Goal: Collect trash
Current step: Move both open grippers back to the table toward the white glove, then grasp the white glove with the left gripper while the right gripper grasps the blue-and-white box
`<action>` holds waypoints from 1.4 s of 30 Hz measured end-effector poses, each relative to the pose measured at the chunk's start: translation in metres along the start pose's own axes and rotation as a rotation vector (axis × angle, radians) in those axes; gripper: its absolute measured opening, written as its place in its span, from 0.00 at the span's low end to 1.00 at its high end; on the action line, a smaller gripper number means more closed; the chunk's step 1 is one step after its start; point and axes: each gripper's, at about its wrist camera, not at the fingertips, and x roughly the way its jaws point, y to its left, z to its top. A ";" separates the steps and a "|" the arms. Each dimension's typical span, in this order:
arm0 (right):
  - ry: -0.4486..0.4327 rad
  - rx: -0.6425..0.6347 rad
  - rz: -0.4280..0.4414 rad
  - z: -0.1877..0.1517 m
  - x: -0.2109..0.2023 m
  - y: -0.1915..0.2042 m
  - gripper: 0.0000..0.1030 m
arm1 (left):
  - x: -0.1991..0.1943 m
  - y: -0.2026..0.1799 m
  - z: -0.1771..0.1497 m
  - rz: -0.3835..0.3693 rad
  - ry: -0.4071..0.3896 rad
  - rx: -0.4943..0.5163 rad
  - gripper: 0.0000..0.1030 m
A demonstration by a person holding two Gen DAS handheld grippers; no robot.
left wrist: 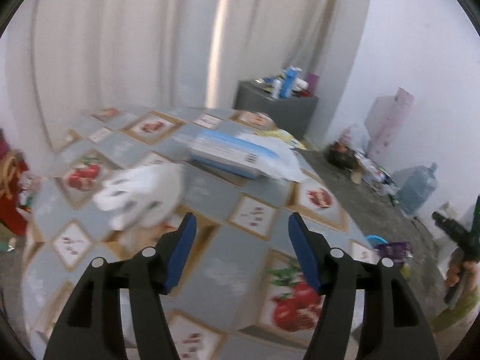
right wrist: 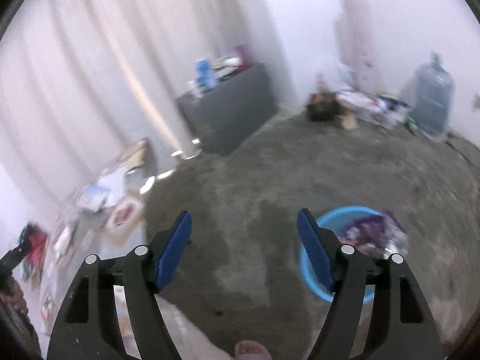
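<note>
Grey cabinet (left wrist: 277, 106), water jug (right wrist: 432, 97), curtain (left wrist: 120, 45).

The left gripper (left wrist: 241, 252) has two black plastic arms, each with long cut-out slots and two round silver screws near the top. Its fingers (left wrist: 183, 252) carry flat blue pads on the inner side. The right gripper (right wrist: 243, 250) has the same form: black arms, silver screws, blue pads on the fingers (right wrist: 315, 253). At the frame edge of the left view, the person's right hand (left wrist: 460, 270) shows bare skin and a light green sleeve.
</note>
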 end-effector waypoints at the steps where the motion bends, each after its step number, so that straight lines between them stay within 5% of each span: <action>1: 0.009 -0.023 0.021 0.004 0.005 0.014 0.67 | -0.004 0.008 -0.002 0.027 -0.014 0.000 0.61; 9: 0.056 -0.192 0.199 0.019 0.051 0.113 0.67 | -0.009 0.058 -0.003 0.119 -0.050 -0.035 0.62; 21: 0.192 -0.537 0.440 0.045 0.147 0.268 0.68 | 0.085 0.075 0.046 0.034 0.061 0.022 0.62; 28: 0.313 -0.788 0.477 0.041 0.209 0.332 0.71 | 0.142 0.087 0.049 0.072 0.163 0.077 0.62; 35: 0.410 -0.901 0.482 0.035 0.246 0.355 0.72 | 0.182 0.099 0.040 0.089 0.255 0.114 0.61; 42: 0.424 -0.982 0.451 0.023 0.257 0.363 0.72 | 0.185 0.099 0.036 0.122 0.237 0.142 0.47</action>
